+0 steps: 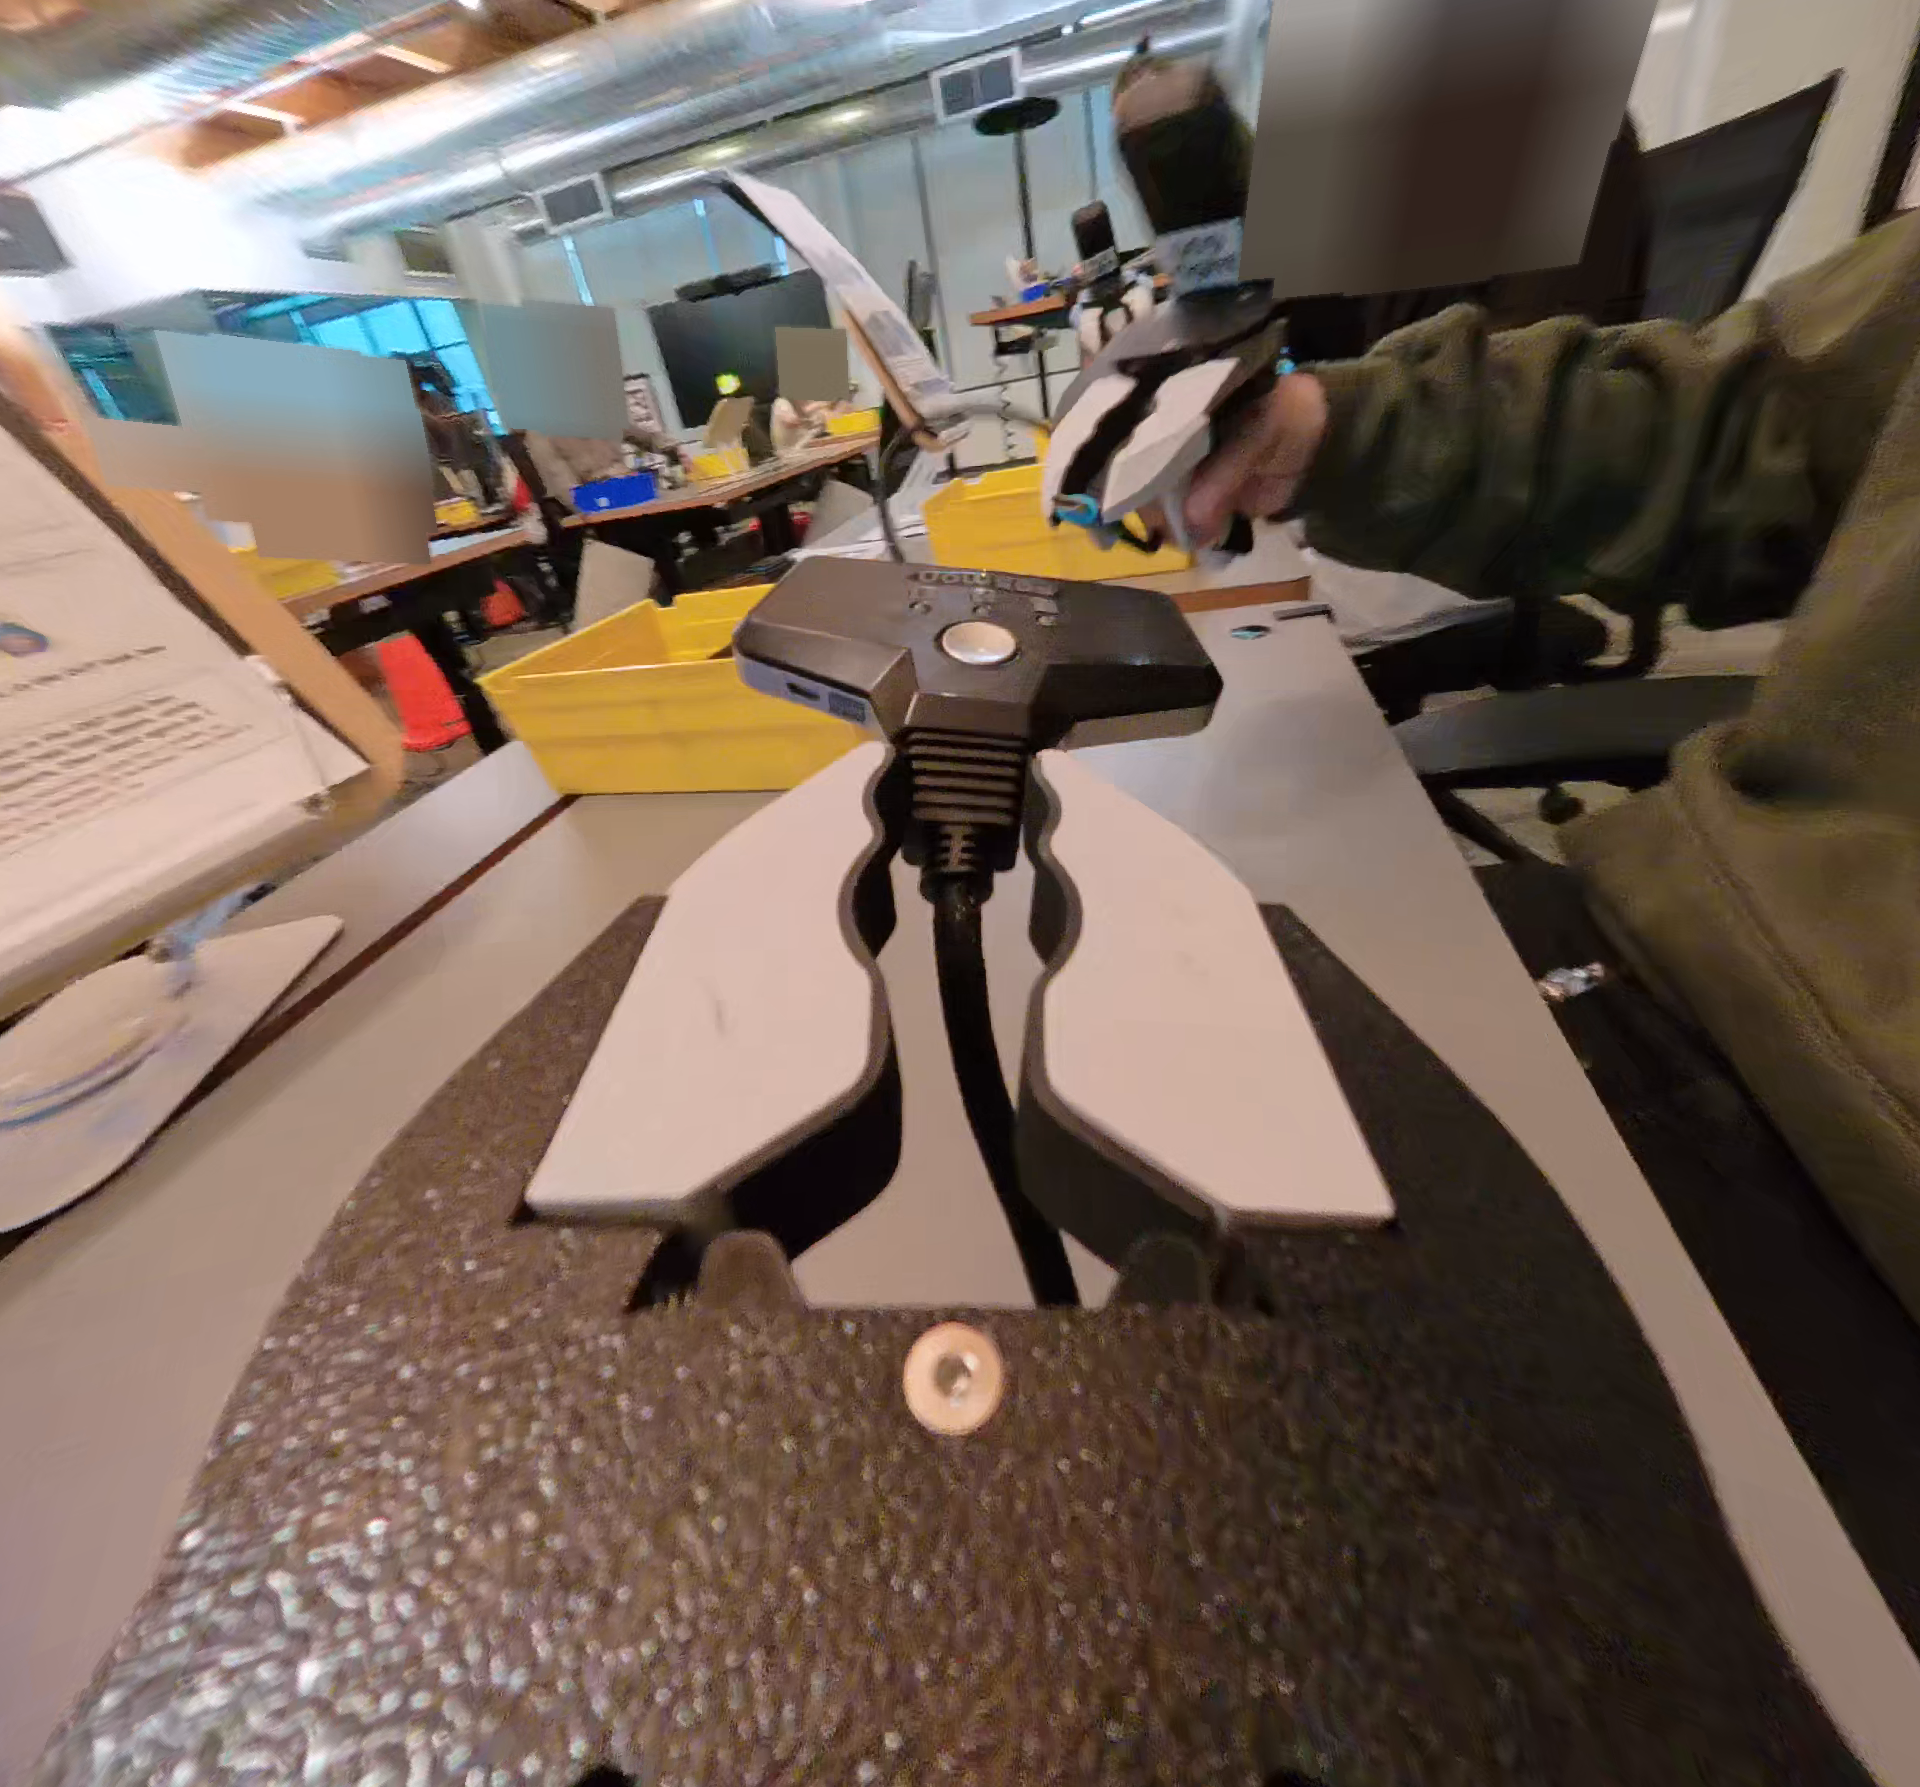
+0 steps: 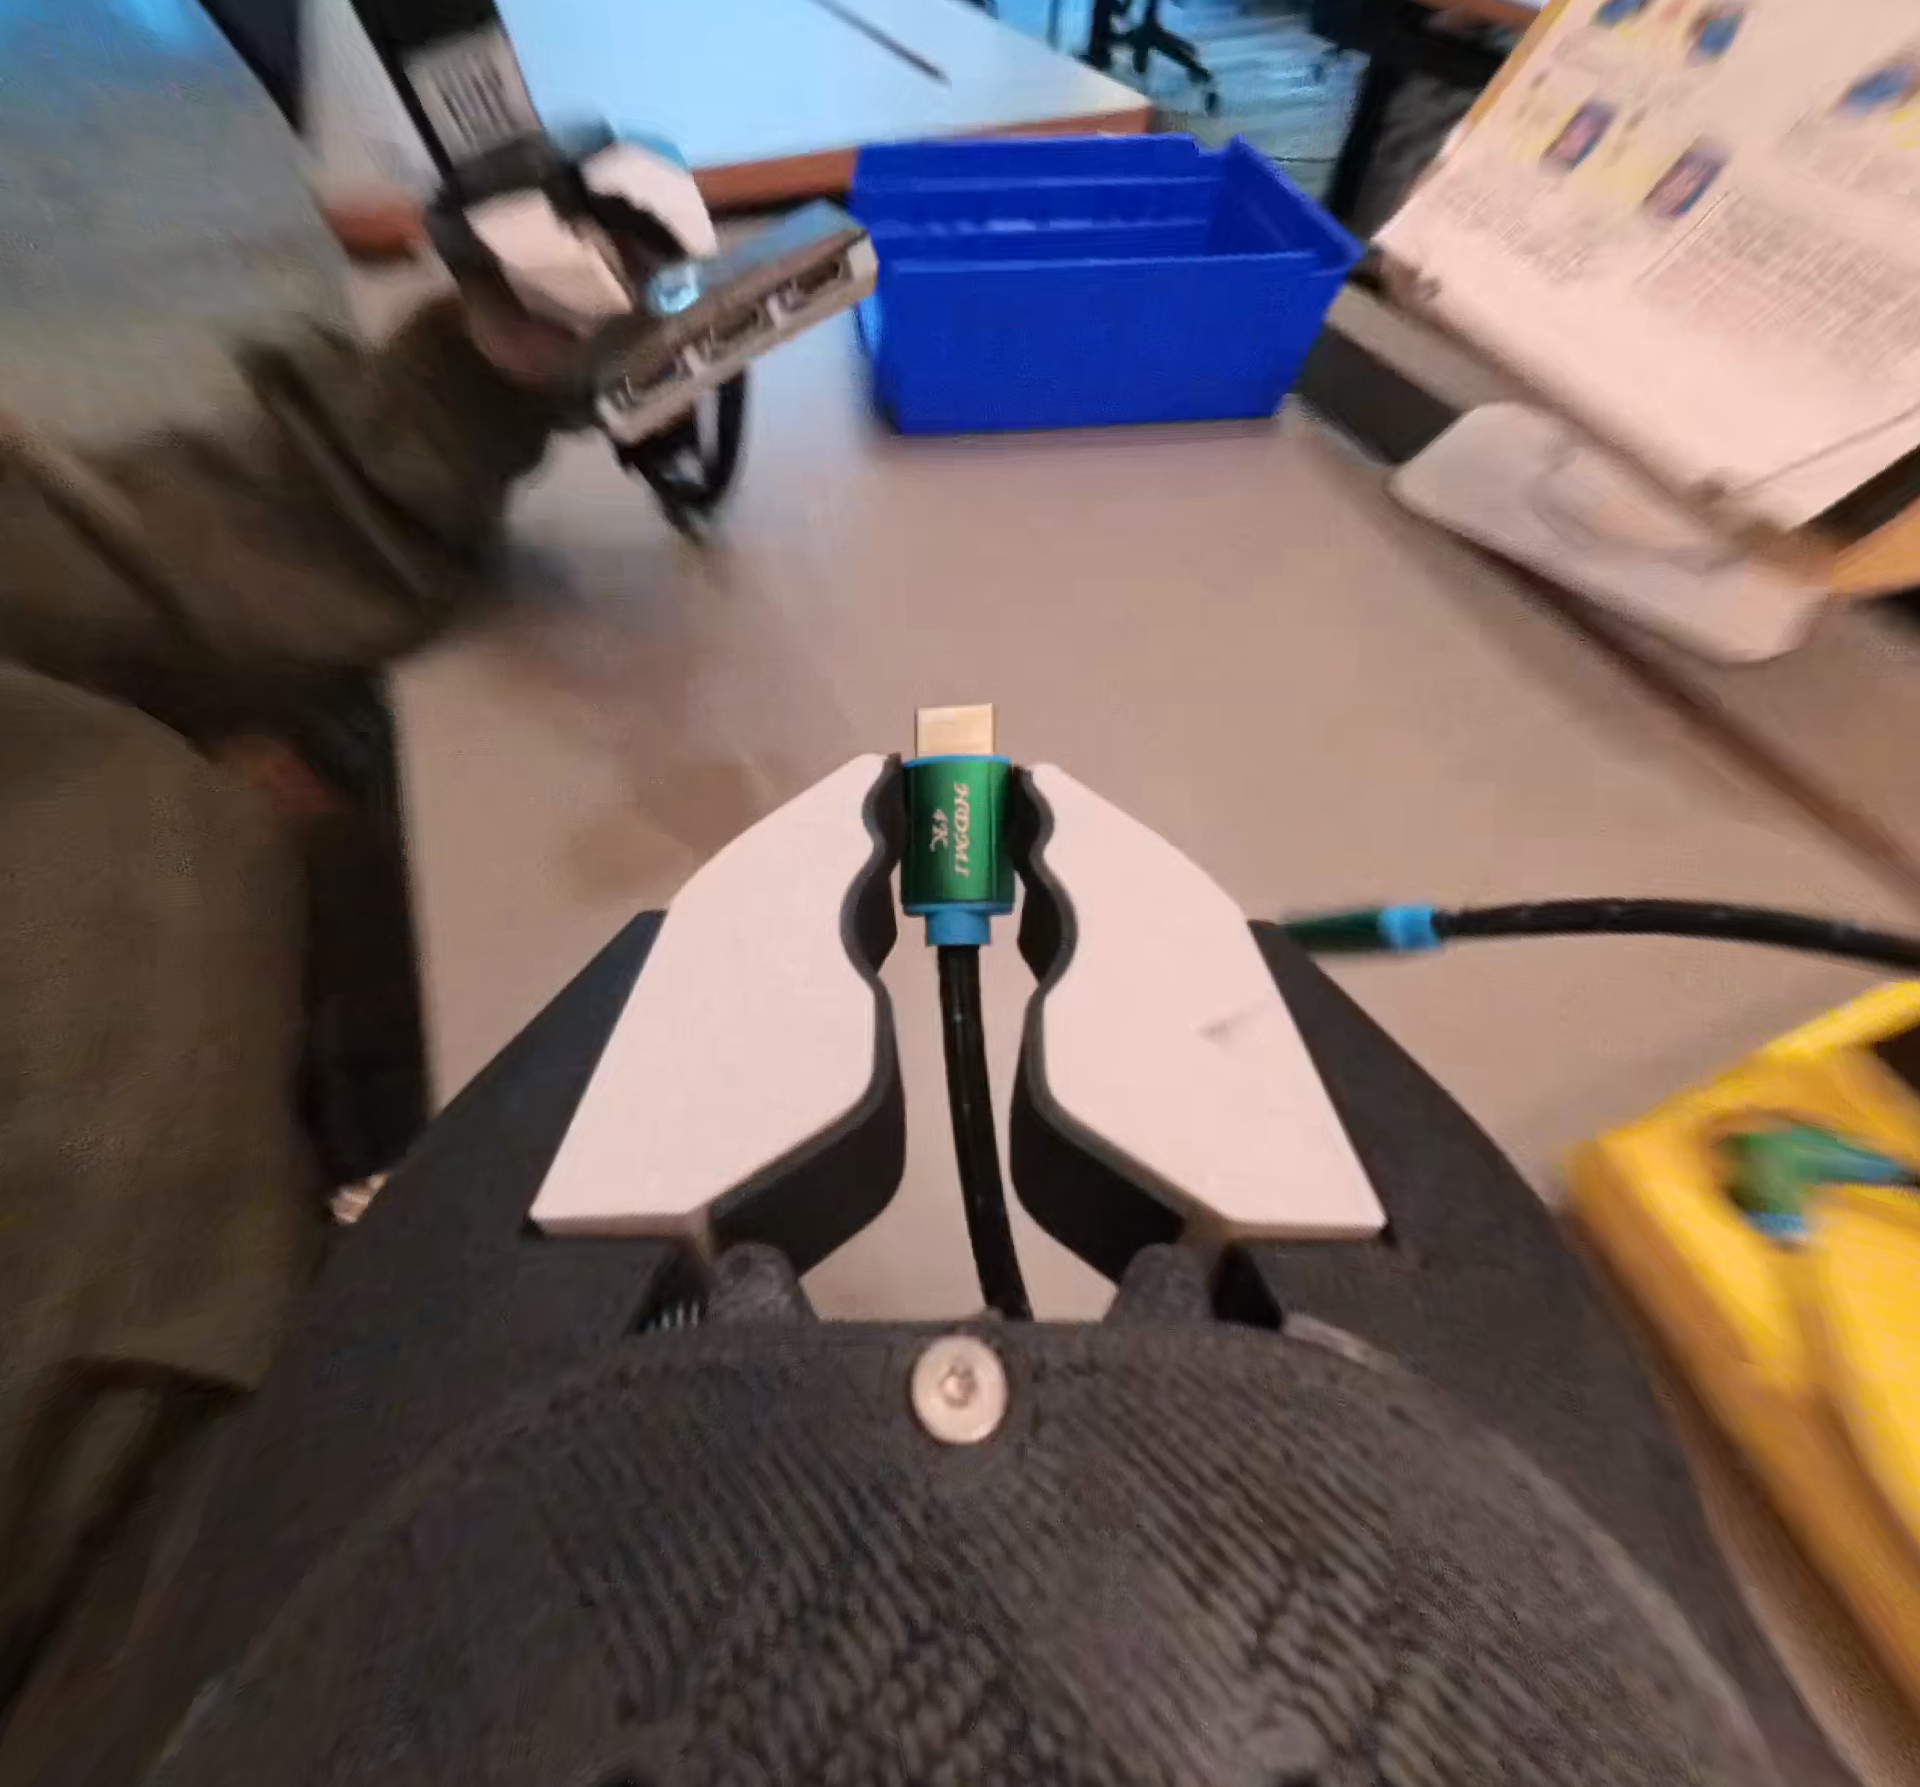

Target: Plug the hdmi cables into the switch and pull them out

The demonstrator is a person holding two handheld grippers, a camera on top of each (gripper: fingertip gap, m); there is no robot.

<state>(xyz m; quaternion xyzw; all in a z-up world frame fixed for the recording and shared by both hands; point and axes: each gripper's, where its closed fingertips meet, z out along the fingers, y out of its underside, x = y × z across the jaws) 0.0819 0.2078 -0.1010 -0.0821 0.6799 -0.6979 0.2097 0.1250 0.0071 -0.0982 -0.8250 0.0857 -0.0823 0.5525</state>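
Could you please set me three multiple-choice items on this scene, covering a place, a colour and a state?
1. Where is the spare green plug?
A. on the table
B. in the blue bin
C. in the switch

2. What colour is the plug in the right tool?
A. red
B. green
C. white

3. The left tool is:
A. open, empty
B. shut on the switch's ribbed stem
C. shut on a bin

Key: 1 A, it lies on the table; 2 B, green shell; 3 B, fingers clamp the switch stem.
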